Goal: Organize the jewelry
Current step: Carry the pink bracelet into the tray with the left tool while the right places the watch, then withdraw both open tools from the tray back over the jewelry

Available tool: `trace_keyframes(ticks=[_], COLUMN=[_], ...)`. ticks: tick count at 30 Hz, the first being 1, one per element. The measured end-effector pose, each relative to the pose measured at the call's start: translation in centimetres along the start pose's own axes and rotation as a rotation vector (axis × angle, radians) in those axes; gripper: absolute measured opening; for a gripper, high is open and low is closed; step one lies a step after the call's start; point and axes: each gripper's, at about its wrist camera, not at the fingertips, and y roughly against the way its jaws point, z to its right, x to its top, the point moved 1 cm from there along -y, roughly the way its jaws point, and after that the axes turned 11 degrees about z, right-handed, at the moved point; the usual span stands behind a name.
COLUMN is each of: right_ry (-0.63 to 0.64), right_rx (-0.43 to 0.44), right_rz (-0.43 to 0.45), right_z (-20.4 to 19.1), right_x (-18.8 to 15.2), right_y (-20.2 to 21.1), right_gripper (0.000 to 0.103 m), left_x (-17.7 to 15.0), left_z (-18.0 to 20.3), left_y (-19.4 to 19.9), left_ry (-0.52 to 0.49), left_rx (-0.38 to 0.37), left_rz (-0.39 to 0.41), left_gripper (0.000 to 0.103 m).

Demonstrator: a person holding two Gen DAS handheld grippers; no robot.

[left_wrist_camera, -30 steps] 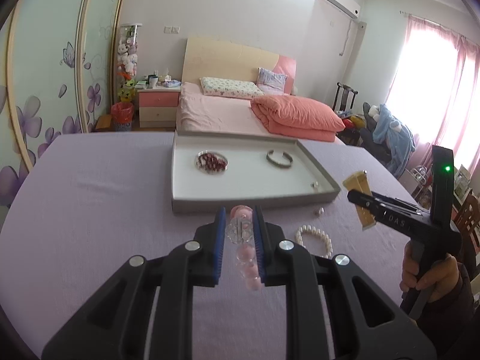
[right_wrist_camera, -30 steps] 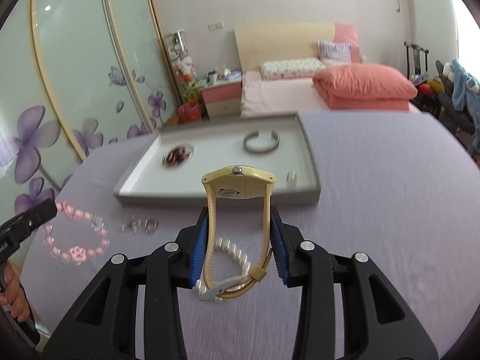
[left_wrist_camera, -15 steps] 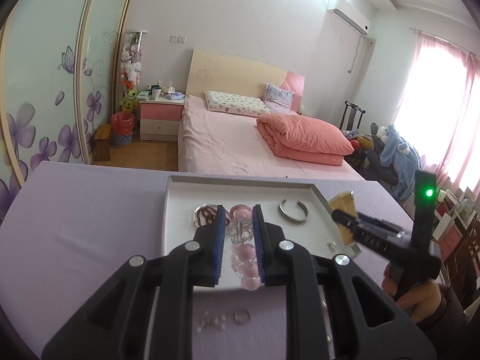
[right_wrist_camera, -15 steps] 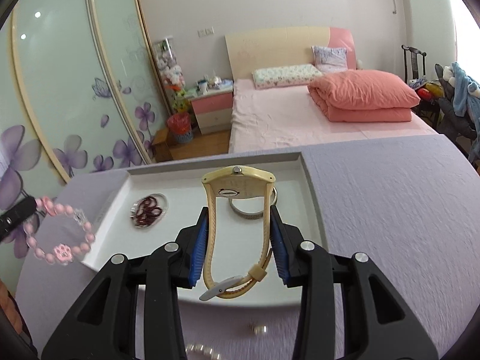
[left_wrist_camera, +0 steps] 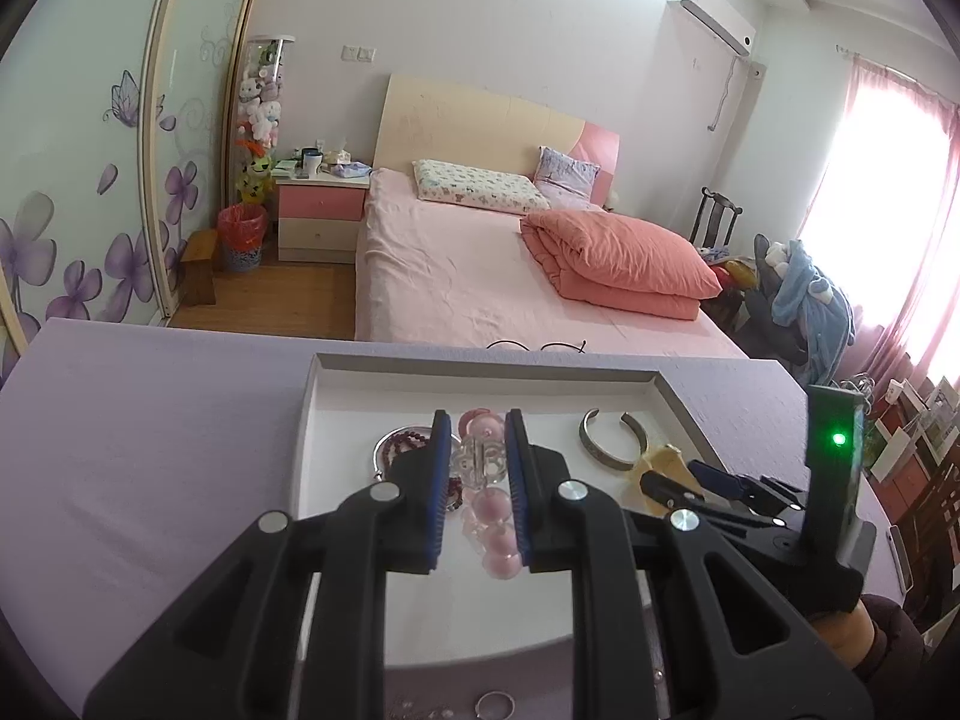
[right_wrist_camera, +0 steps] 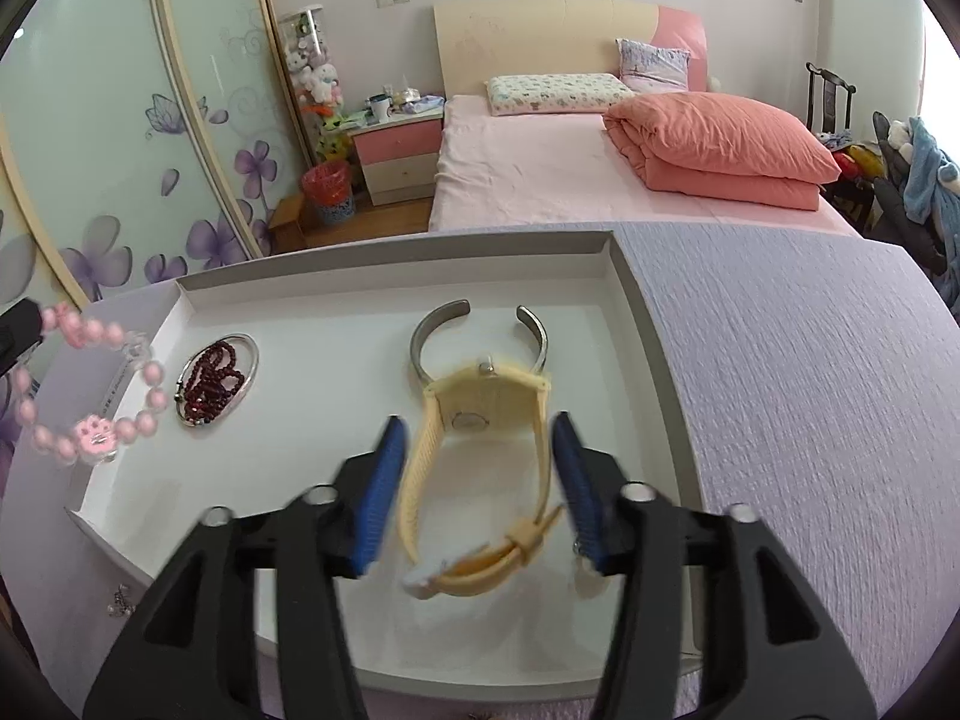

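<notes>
- Left tongs [left_wrist_camera: 477,462] clamped on pink bead bracelet [left_wrist_camera: 487,516], blue pads pressing a clear faceted charm, pink beads hanging below, over white tray [left_wrist_camera: 480,369].
- Right tongs [right_wrist_camera: 474,480] spread apart, pads clear of yellow watch [right_wrist_camera: 480,462] on either side; watch blurred, buckle end low, above the tray floor near silver cuff bangle [right_wrist_camera: 477,333]. Resting or in mid-drop: cannot tell.
- Bead bracelet likely light and limp, strung on cord; smooth, rounded beads apt to slip, so the chunkier charm judged the surer hold. Seen from the right wrist as a loose loop [right_wrist_camera: 90,396] with a pink flower charm, at the tray's left edge.
- Watch probably light, its ribbed strap springy and holding its loop; best pinched across the two strap sides, away from the face.
- Cuff bangle stiff metal, open at the far side; grip across the band judged best.
- Dark red bead string [right_wrist_camera: 210,381] coiled inside a thin ring, on the tray floor at the left.
- Small ring [left_wrist_camera: 495,705] on the lilac table [right_wrist_camera: 810,390], near the tray's front edge.
- No readable writing or brand; watch face too blurred to tell.
</notes>
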Motion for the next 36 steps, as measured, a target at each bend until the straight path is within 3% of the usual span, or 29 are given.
trace_keyframes(ticks=[13,27,29,31,35,36], right_ry=[-0.016,-0.002,0.0,0.0,-0.006,-0.007], right_rx=[0.043,0.046,0.044,0.043,0.048,0.052], right_rz=[0.018,0.032,0.034,0.039,0.048,0.051], right_z=[0.1,0.3,0.3,0.3,0.5,0.5], right_x=[0.1,-0.2,-0.3,-0.4,-0.8,-0.9], right_y=[1.0,1.6,1.9,2.0,3.0,3.4], right_gripper=[0.071,0.071,0.071,0.071,0.071,0.071], left_x=[-0.1,-0.4,-0.3,-0.2,0.1,0.1], left_z=[0.5,-1.0,-1.5,-2.0,-2.7,-2.9], left_y=[-2.6,-6.4,-6.0,-5.1,-3.0,-2.2], left_ry=[0.004,0.024,0.034,0.041,0.048,0.05], left_rx=[-0.005,0.052,0.06,0.078,0.088,0.095], left_rz=[-0.02,-0.04,-0.028,-0.01,0.006,0.012], left_gripper=[0.018,0.019,0.026,0.052,0.059,0.067])
